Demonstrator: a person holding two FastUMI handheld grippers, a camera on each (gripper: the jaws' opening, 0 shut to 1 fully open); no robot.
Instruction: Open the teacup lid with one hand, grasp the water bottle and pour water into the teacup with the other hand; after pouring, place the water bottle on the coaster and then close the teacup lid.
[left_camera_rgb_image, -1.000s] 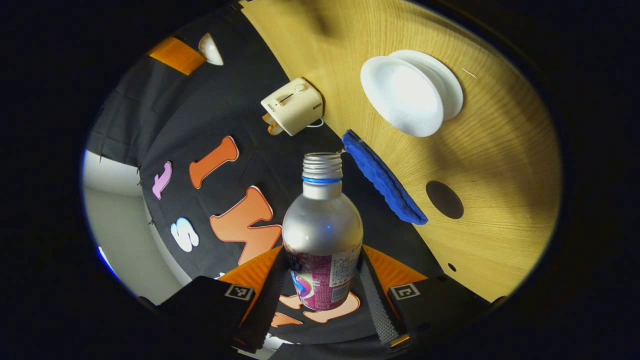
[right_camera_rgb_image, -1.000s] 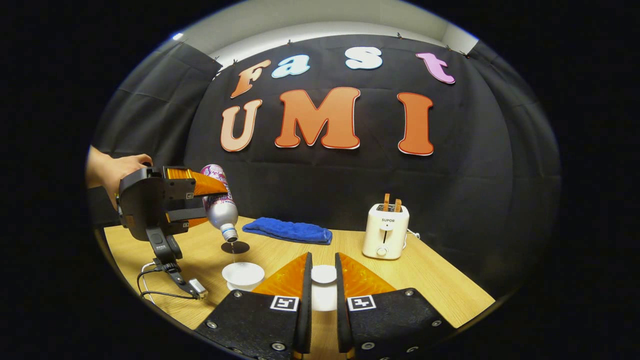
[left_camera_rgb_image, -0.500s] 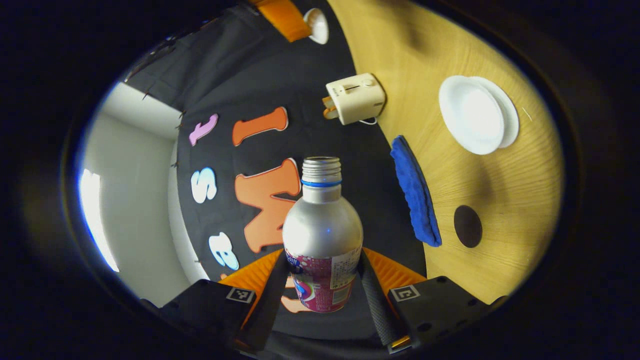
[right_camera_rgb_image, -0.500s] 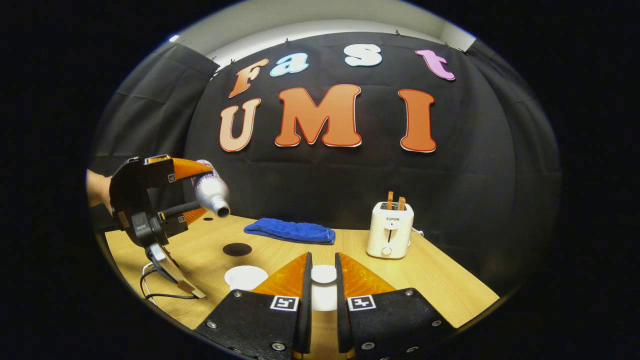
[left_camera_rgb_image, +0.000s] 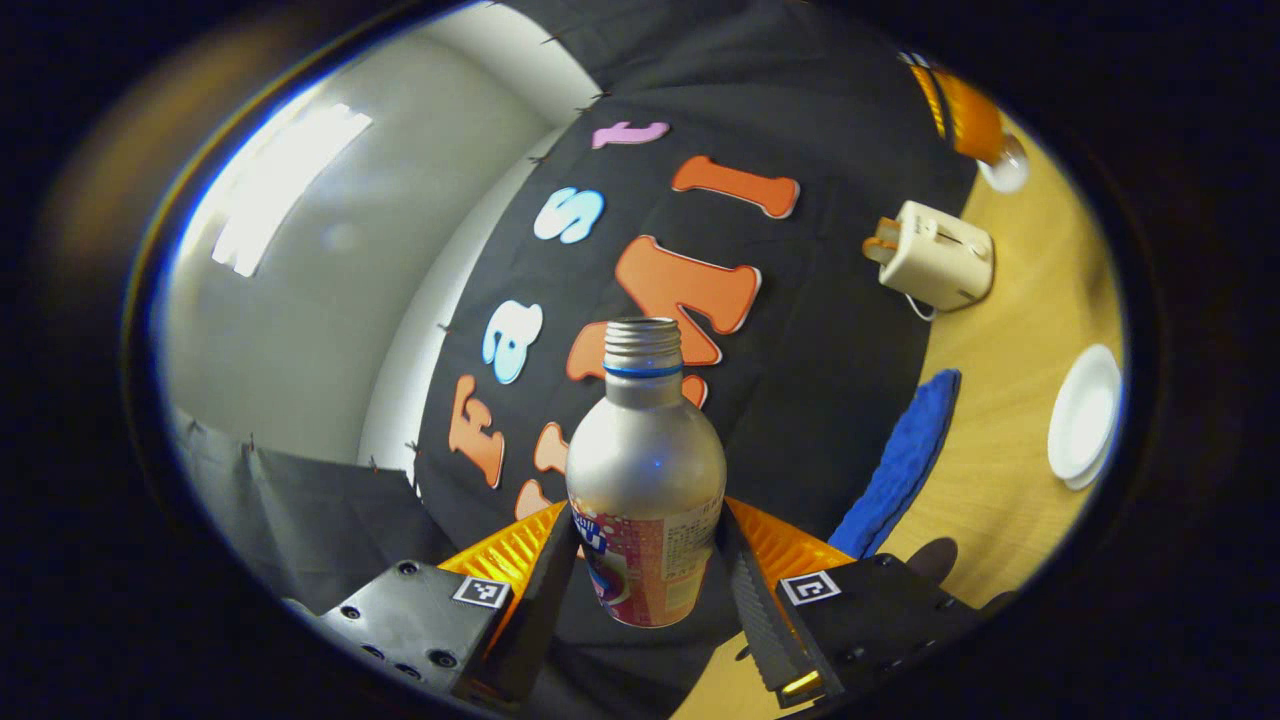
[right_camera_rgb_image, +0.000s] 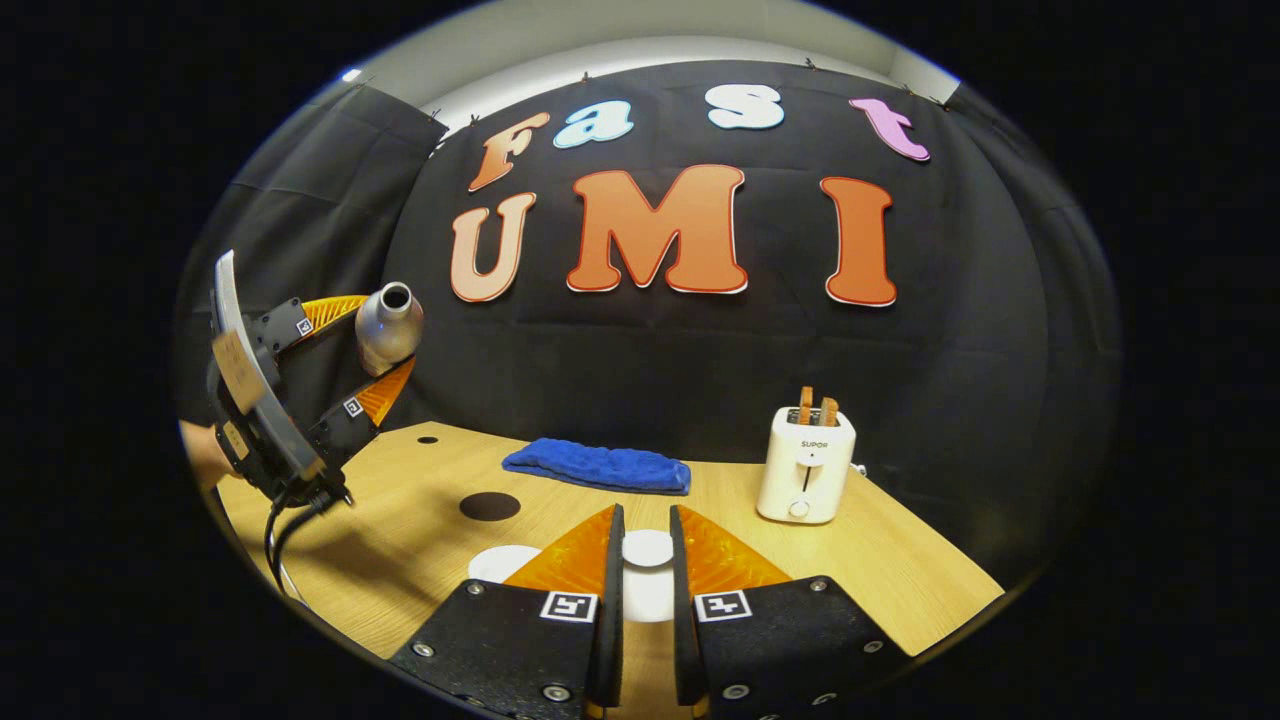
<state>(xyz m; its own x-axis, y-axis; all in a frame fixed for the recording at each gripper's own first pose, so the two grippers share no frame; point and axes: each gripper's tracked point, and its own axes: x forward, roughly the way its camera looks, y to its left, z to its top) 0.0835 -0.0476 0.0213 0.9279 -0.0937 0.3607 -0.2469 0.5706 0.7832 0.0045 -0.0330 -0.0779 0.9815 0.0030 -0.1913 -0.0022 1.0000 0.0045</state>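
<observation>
The uncapped silver water bottle (left_camera_rgb_image: 645, 470) we see clamped by the left hand-held gripper (left_camera_rgb_image: 648, 590); the right hand-held gripper (right_camera_rgb_image: 641, 580) pinches the half-hidden white teacup lid (right_camera_rgb_image: 647, 548) at lower centre.

The light wooden desk (right_camera_rgb_image: 880, 570) carries a folded blue towel (right_camera_rgb_image: 598, 467) near the back, a cream toaster (right_camera_rgb_image: 806, 465) to its right, a dark round coaster (right_camera_rgb_image: 489, 506) left of centre, and a white teacup (right_camera_rgb_image: 500, 563) just in front of the coaster
</observation>
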